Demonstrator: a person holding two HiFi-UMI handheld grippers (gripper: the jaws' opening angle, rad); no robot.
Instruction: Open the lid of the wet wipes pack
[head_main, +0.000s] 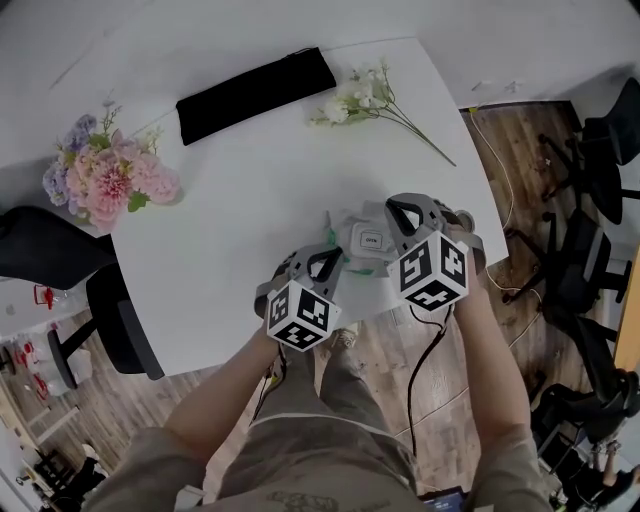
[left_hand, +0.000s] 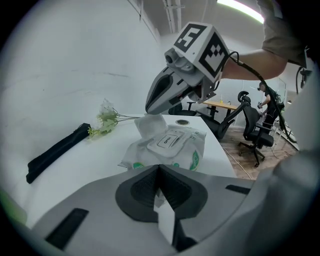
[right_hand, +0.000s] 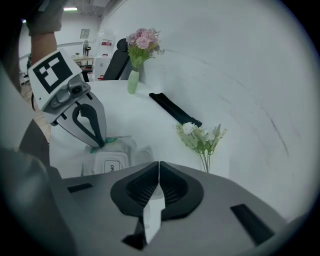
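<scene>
We pinch edge of wet wipes pack (left_hand: 167, 150) in left gripper (right_hand: 101, 144) jaws; right gripper (left_hand: 149, 109) jaws pressed together, empty. Pack likely soft, light, crinkly; we'd catch lip of stiff lid (left_hand: 172, 140).

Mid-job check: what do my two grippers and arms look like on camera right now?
Both the left gripper and right gripper have pale grey, beak-shaped shells with dark looped fingers. Each carries a white cube with black square markers: left cube, right cube. A black cable trails from the right one. The person wears greyish short sleeves.
</scene>
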